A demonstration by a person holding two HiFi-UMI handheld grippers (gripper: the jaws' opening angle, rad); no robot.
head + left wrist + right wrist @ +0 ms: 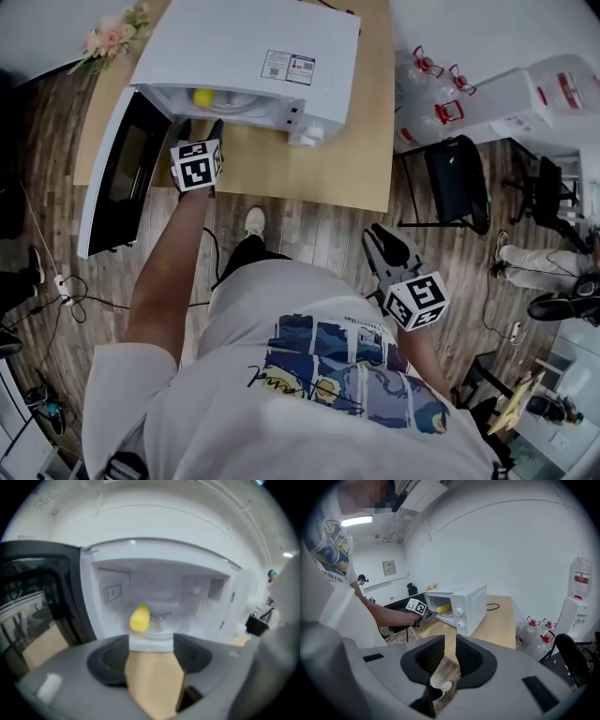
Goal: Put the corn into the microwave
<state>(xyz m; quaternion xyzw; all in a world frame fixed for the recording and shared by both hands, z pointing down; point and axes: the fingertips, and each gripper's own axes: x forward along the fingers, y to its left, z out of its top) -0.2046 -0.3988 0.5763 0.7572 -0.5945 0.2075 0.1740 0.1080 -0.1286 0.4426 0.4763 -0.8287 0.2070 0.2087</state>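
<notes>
A yellow corn cob point(139, 617) lies on the glass plate inside the white microwave point(253, 56), whose door point(112, 178) hangs open to the left. The corn point(202, 97) shows just inside the opening in the head view. My left gripper point(152, 658) is in front of the opening, jaws wide open and empty, apart from the corn. In the head view the left gripper point(200, 128) is at the microwave's sill. My right gripper point(450, 656) is held back by my hip over the floor, jaws narrowly apart with nothing between them. It looks towards the microwave point(464, 604).
The microwave stands on a wooden table point(347, 159). Flowers point(112, 36) lie at the table's far left corner. To the right are water bottles point(431, 84), a black chair point(455, 178) and a water dispenser point(553, 89). Cables run over the floor at the left.
</notes>
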